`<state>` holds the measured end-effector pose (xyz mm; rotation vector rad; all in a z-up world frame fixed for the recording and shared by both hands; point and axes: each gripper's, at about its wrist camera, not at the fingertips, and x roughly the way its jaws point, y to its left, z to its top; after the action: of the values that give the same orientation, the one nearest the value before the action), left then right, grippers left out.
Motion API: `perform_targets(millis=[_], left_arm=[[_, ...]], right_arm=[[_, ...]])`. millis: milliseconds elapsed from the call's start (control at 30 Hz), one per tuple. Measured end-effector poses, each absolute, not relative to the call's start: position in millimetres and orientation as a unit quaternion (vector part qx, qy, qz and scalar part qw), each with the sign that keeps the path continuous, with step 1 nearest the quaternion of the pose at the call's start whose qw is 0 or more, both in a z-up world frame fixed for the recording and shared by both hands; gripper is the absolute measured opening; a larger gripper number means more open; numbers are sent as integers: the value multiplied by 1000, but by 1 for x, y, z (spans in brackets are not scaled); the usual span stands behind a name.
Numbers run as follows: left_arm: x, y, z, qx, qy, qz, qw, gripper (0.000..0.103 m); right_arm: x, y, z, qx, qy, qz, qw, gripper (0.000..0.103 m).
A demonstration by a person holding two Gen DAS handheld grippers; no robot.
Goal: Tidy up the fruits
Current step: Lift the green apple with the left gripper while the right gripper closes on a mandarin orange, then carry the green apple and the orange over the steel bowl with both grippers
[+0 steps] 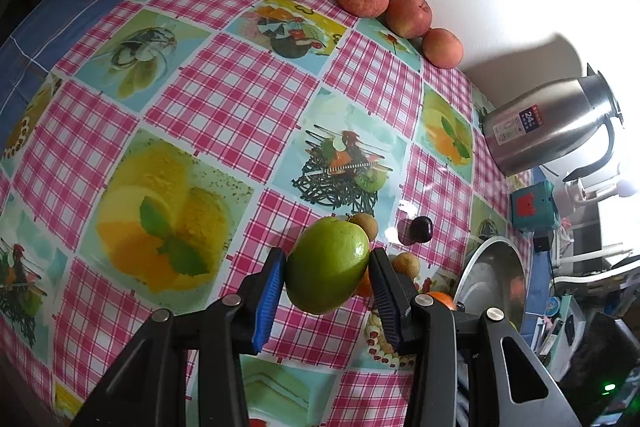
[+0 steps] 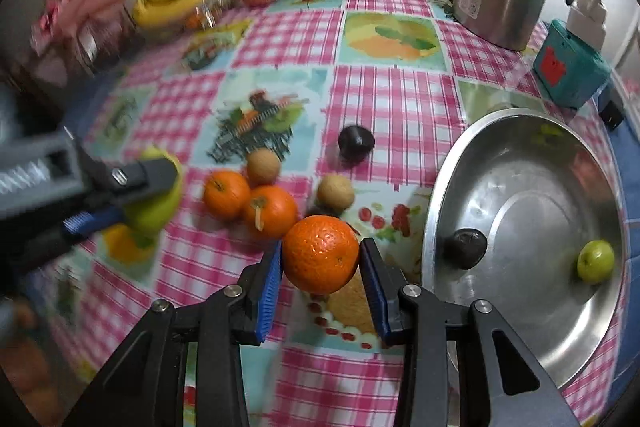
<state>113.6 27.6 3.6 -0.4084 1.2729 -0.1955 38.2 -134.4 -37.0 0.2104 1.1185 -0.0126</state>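
- Left gripper (image 1: 327, 269) pinches a green fruit (image 1: 328, 265), held clear above the tablecloth (image 1: 224, 95). The pads touch only its widest flanks, so we judge a jolt could roll it out.
- Right gripper (image 2: 320, 259) clamps an orange (image 2: 320, 254) just left of the steel basin (image 2: 440, 187). Round, dimpled skin; we expect it could slip if the hold slackens.
- Basin already holds a dark fruit (image 2: 466, 248) and a small green fruit (image 2: 595, 261). Dropping from height could knock them about or bounce the newcomer over the sloped wall.
- Two oranges (image 2: 250, 201), two brown fruits (image 2: 262, 167) and a dark plum (image 2: 356, 142) lie loose beside the right gripper. A low sweep could scatter them toward the table edge.
- Both grippers work near each other; crossing paths risks a collision.
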Motion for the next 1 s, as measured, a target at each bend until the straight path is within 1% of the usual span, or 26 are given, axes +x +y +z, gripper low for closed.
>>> perform_targets(millis=[267,533,733,1000], left_arm=[[112,25,10,-182,580,-89,789,46],[109,11,12,-163,579,-93,793,46],[102,-14,15,-134,578,-109,797,45],[81,-72,20,-71,575,-155,800,46]], right_arm=[[32,-155,-7,157,491,-8,857,40],[27,-193,-10,204,492,-42,845,40],[11,-242,-9,246,479,-94,837,40],[-18,-306,-5,291,451,-162,828,40]])
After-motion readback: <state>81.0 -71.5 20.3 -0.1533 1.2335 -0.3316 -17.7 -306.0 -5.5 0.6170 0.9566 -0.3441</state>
